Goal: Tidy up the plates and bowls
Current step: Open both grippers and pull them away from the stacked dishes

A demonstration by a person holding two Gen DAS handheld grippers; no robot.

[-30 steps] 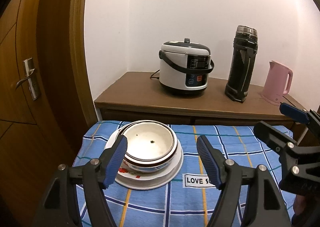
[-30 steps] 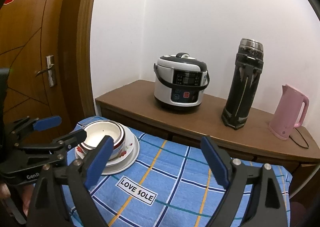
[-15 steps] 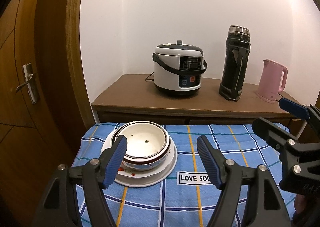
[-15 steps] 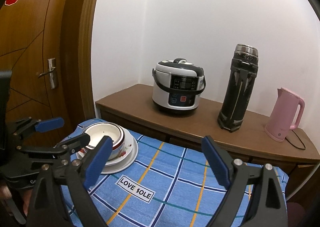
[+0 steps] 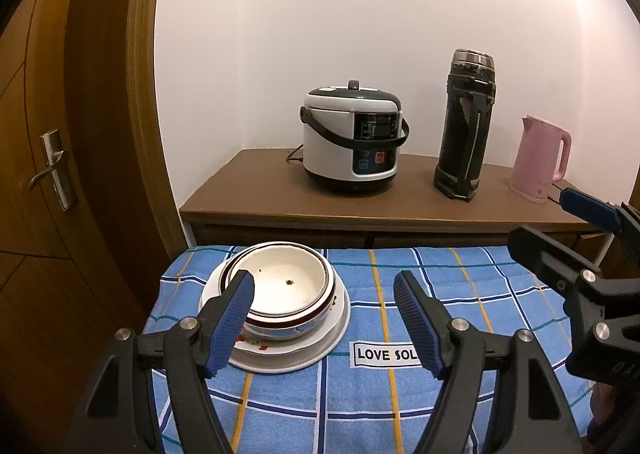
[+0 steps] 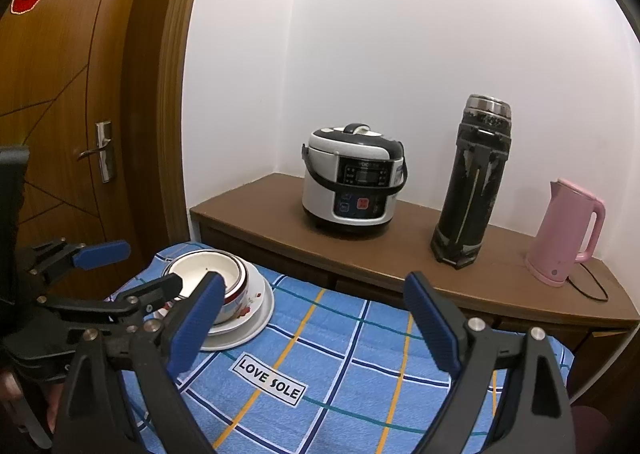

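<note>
While both pairs of blue-padded fingers stand wide with nothing between them, the left gripper (image 5: 324,318) hangs just short of the stacked bowls (image 5: 286,290), and the right gripper (image 6: 312,322) hangs over the blue checked tablecloth (image 6: 360,366) to their right. White bowls sit nested on a white plate (image 5: 320,346) with red flowers at the cloth's far left corner. Beyond, a wooden sideboard (image 5: 256,197) carries a rice cooker (image 5: 352,141), a tall black thermos (image 5: 466,125) and a pink kettle (image 5: 540,161).
</note>
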